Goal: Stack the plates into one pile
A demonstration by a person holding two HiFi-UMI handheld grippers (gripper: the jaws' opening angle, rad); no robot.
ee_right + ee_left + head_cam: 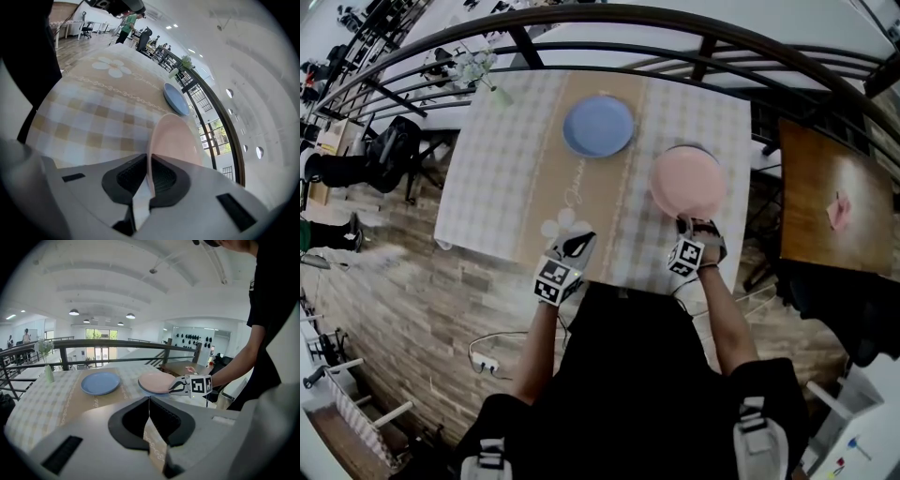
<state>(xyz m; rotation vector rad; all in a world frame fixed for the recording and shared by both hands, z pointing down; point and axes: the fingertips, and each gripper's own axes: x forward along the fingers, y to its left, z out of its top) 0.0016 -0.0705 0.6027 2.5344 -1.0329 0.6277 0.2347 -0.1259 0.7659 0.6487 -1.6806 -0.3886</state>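
Observation:
A pink plate (687, 182) is held by its near rim in my right gripper (686, 224), over the right side of the checked table (492, 187). In the right gripper view the plate (176, 140) stands edge-on between the jaws, which are shut on it (149, 164). A dark rim (686, 148) shows just behind the pink plate; I cannot tell what it is. A blue plate (597, 127) lies flat on the tan runner, to the far left of the pink one. My left gripper (574, 244) hovers at the table's near edge, jaws together (149, 401) and empty.
A small vase with flowers (478, 67) stands at the table's far left corner. A curved dark railing (694, 28) runs behind the table. A brown wooden table (830, 202) with a small pink object stands to the right. The person's body is close to the near edge.

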